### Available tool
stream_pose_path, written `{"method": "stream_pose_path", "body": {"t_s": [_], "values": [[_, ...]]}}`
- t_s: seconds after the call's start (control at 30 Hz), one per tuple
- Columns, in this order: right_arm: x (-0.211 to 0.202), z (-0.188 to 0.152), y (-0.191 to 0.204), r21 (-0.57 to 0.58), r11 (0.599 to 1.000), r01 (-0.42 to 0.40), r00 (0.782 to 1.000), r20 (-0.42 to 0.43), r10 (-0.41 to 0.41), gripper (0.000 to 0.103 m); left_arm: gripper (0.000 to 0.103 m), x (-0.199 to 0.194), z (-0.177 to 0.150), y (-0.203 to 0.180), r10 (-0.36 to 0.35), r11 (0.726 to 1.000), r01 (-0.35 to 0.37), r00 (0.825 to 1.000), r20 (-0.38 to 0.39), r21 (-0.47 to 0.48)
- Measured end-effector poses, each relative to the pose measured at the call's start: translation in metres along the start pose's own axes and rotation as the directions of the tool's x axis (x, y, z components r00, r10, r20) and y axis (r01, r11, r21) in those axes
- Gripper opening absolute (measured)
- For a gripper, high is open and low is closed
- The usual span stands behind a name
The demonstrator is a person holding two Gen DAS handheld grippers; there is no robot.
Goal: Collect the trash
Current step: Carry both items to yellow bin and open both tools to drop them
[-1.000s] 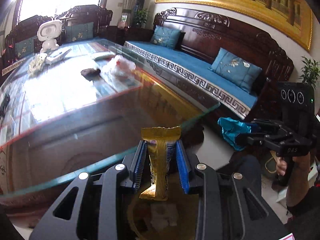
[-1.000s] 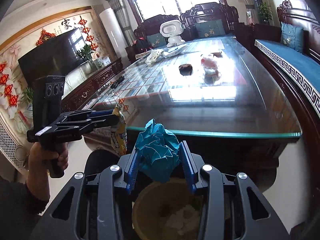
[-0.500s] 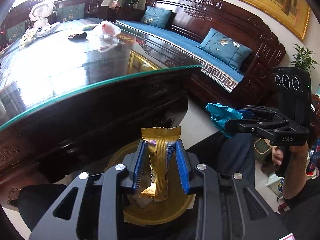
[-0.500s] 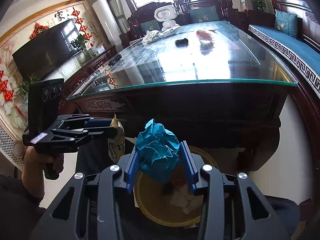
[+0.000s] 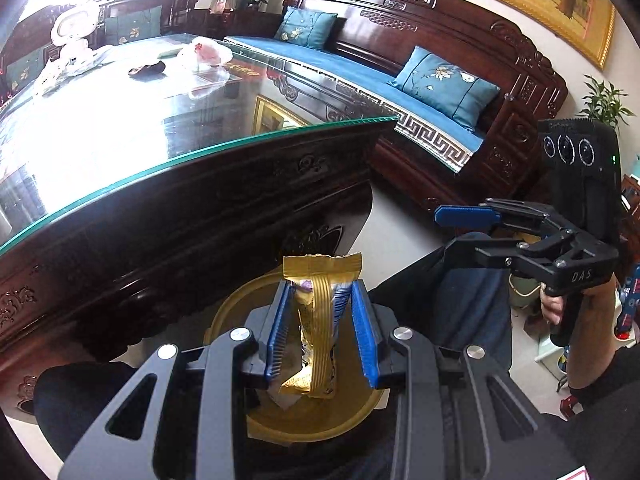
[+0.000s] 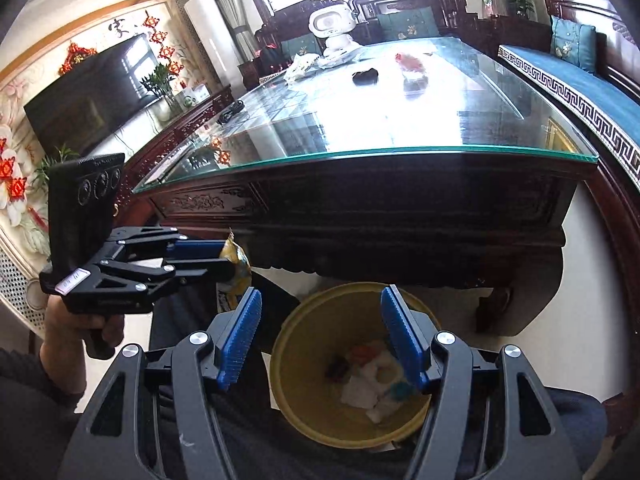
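Trash fills the bottom of the yellow bin (image 6: 304, 408) on the floor by the glass-topped table (image 6: 400, 152). Right gripper (image 6: 320, 336) has just been opening; its jaws stand apart above the bin with nothing between them. Left gripper (image 5: 322, 332) is clamped on a gold snack wrapper (image 5: 318, 320) over the bin.

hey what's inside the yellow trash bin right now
Inside the yellow bin: white crumpled tissues, a teal scrap and something orange-red. The right claw hides part of it.
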State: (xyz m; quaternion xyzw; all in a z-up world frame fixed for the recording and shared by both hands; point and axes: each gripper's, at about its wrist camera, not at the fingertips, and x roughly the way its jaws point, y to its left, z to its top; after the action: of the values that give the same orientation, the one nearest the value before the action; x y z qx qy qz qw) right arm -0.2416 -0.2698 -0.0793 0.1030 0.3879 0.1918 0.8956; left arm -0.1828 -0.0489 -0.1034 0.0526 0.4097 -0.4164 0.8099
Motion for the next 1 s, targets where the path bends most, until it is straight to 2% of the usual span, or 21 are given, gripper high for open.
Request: {"method": "stream_pose_path", "body": {"t_s": [0.53, 0.6, 0.63, 0.67, 0.8, 1.0], "values": [[-0.016, -0.007, -0.011, 0.035, 0.999, 0.003, 0.999, 0.032, -0.004, 0.061, 0.032, 0.022, 0.007, -0.023, -0.016, 0.998, 0.019, 0.999, -0.042, 0.067], [-0.018, -0.009, -0.014, 0.043, 0.999, 0.008, 0.999, 0.033, -0.010, 0.061, 0.040, 0.025, 0.007, -0.029, -0.020, 0.996, 0.025, 0.998, -0.054, 0.090], [-0.019, -0.010, -0.015, 0.050, 0.999, 0.012, 0.999, 0.035, -0.014, 0.061, 0.054, 0.026, 0.007, -0.033, -0.021, 0.995, 0.026, 0.998, -0.055, 0.099], [-0.020, -0.011, -0.017, 0.056, 0.998, 0.013, 0.999, 0.036, -0.015, 0.061, 0.062, 0.026, 0.008, -0.036, -0.024, 0.994, 0.030, 0.998, -0.053, 0.109], [-0.023, -0.012, -0.021, 0.065, 0.998, 0.014, 0.999, 0.037, -0.017, 0.061, 0.063, 0.028, 0.010, -0.045, -0.033, 0.989, 0.040, 0.998, -0.052, 0.141], [-0.021, -0.010, -0.022, 0.062, 0.998, 0.003, 0.999, 0.040, -0.006, 0.061, 0.063, 0.029, 0.011, -0.044, -0.025, 0.991, 0.032, 0.998, -0.052, 0.133]]}}
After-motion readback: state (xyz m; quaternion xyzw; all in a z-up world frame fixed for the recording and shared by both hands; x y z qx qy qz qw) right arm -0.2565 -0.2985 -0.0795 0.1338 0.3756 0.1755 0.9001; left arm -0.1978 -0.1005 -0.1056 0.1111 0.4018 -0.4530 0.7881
